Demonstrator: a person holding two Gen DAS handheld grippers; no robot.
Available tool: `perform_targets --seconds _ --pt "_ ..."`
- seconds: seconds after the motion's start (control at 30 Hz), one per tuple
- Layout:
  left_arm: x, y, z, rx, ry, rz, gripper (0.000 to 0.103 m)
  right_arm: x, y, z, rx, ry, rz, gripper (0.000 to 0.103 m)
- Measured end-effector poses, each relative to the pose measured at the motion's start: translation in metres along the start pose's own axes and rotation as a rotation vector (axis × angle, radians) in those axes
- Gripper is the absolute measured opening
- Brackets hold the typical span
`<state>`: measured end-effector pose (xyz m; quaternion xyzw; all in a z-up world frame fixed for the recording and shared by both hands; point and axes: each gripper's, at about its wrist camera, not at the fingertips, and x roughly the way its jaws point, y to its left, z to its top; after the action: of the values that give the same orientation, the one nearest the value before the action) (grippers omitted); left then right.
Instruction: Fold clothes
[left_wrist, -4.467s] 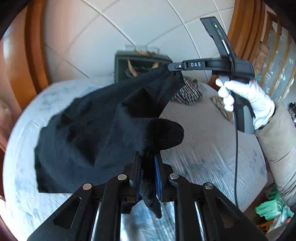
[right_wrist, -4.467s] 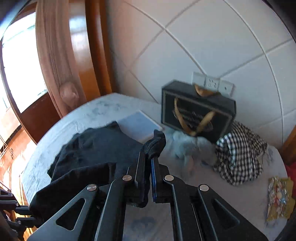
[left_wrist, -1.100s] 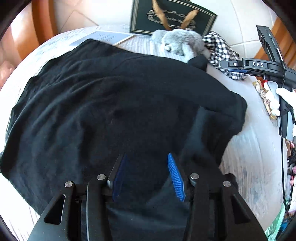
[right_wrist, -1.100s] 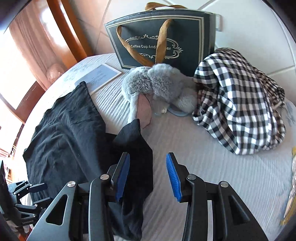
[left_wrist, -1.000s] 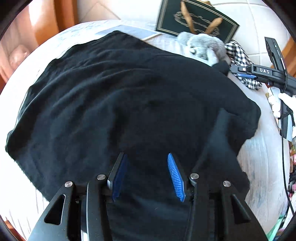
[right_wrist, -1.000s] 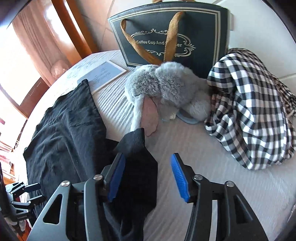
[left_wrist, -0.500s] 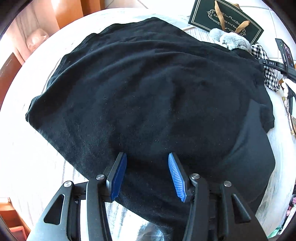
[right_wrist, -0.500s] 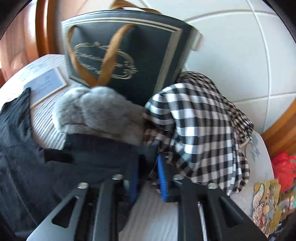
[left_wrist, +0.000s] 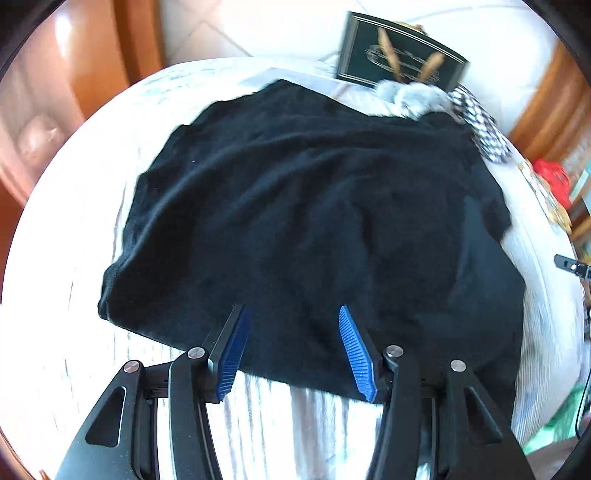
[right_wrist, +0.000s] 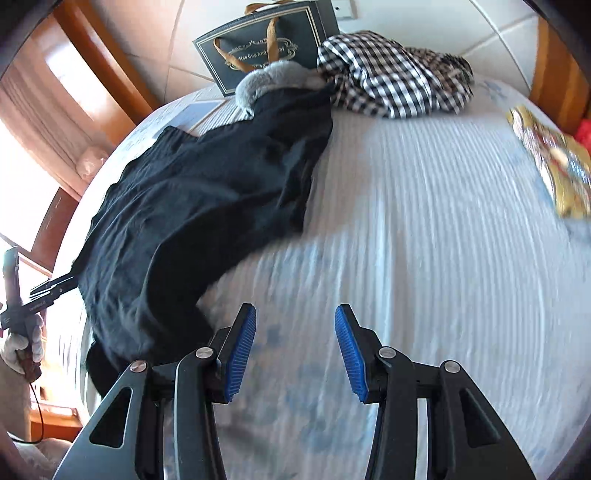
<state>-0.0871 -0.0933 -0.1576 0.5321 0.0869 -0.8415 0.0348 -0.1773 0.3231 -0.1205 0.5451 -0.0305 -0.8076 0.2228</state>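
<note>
Both wrist views, garment laid out. We see the black garment spread over the white ribbed bed, its near hem just beyond the left tongs, whose blue pads stand wide apart and hold nothing. The right tongs are likewise apart and empty, poised above bare sheet to the right of the garment. In the right wrist view the left tongs also appear at the far left edge, gripped by a white-gloved hand.

At the far end the garment's upper edge lies against a grey plush toy, with a checked cloth just beside it and a dark gift bag behind. A gold-patterned packet lies well apart on the right.

We judge the cloth to be flattened in part only: its right side is doubled under in a dark flap, and wrinkles cross the middle. Risks from here, as we read them: a fold begun over that tucked flap would lock in an uneven edge; a grasp at the far edge could catch the toy or the checked cloth and drag it along; a pinch taking both layers at the hem, or the sheet beneath, would pull the whole piece askew. Motion blur leaves the hem line uncertain.
</note>
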Motion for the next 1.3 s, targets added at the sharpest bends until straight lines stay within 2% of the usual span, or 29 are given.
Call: perform_targets --seconds 0.1,0.2,0.37,0.4,0.43,0.47,0.67,0.77,0.9,0.97,1.0,1.03,1.07,1.13,1.27,1.3 --pt "0.002 -0.003 -0.013 0.104 0.024 -0.087 0.052 0.0 0.029 -0.053 0.079 -0.003 0.005 0.045" --pt "0.005 -0.012 -0.025 0.194 0.042 -0.154 0.052 0.002 0.058 -0.083 0.135 -0.031 -0.01 0.044" --pt "0.006 -0.033 -0.036 0.262 0.021 -0.227 0.052 0.002 0.074 -0.084 0.236 -0.13 -0.059 0.044" --pt "0.008 -0.037 -0.034 0.267 0.013 -0.228 0.052 0.002 0.073 -0.08 0.263 -0.148 -0.068 0.04" --pt "0.01 -0.041 -0.032 0.27 0.006 -0.223 0.052 0.003 0.073 -0.076 0.291 -0.165 -0.077 0.034" --pt "0.013 -0.044 -0.029 0.268 0.002 -0.218 0.052 0.005 0.071 -0.07 0.311 -0.175 -0.077 0.032" --pt "0.024 -0.035 -0.012 0.208 -0.026 -0.134 0.052 0.03 0.073 -0.026 0.32 -0.147 -0.048 0.032" --pt "0.027 -0.013 -0.004 0.155 -0.039 -0.072 0.052 0.047 0.076 -0.014 0.32 -0.108 -0.041 0.035" --pt "0.035 0.025 0.004 0.063 0.004 -0.004 0.052 0.062 0.087 -0.013 0.262 -0.058 -0.037 0.034" --pt "0.035 0.033 0.003 0.049 0.008 -0.022 0.052 0.067 0.098 -0.013 0.197 -0.03 -0.068 0.022" --pt "0.035 0.031 0.001 0.061 0.007 -0.015 0.052 0.067 0.104 -0.013 0.17 -0.022 -0.081 0.009" --pt "0.035 0.029 0.0 0.076 0.006 -0.006 0.052 0.065 0.11 -0.014 0.158 -0.013 -0.078 0.001" --pt "0.036 0.027 -0.002 0.09 0.004 0.002 0.054 0.062 0.114 -0.017 0.148 -0.01 -0.1 0.001" --pt "0.035 0.025 -0.004 0.109 0.0 0.003 0.057 0.049 0.121 -0.03 0.118 -0.013 -0.205 0.001" --pt "0.033 0.03 -0.008 0.103 -0.003 -0.021 0.059 0.034 0.093 -0.069 0.225 0.049 -0.355 0.0" --pt "0.032 0.031 -0.009 0.102 -0.003 -0.028 0.059 0.028 0.084 -0.078 0.259 0.026 -0.349 0.0"
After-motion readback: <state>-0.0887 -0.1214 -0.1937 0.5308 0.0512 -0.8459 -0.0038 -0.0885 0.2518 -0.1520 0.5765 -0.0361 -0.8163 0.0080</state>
